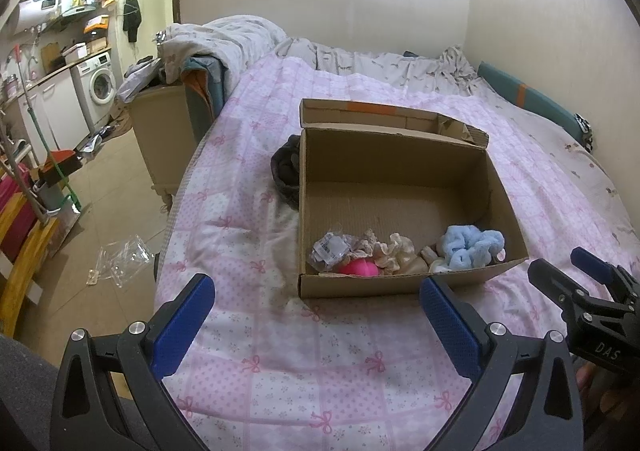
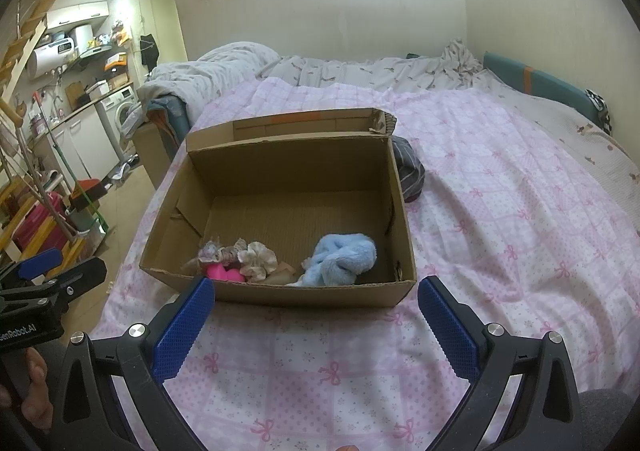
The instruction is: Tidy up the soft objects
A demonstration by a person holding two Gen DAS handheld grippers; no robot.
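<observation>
Left claw [image 1: 316,315] and right claw [image 2: 316,315] both spread apart, holding nothing, above pink bow-print quilt [image 2: 500,211]. Open brown cardboard box [image 2: 400,211] at 12 o'clock holds fluffy light-blue scrunchie [image 2: 344,257], beige ruffled scrunchies [image 2: 256,259], pink ball [image 1: 360,268].

My open cardboard box [image 1: 400,187] holds a fluffy blue scrunchie [image 1: 470,247], beige scrunchies [image 1: 390,249] and something pink [image 1: 358,268] along its near wall.
</observation>
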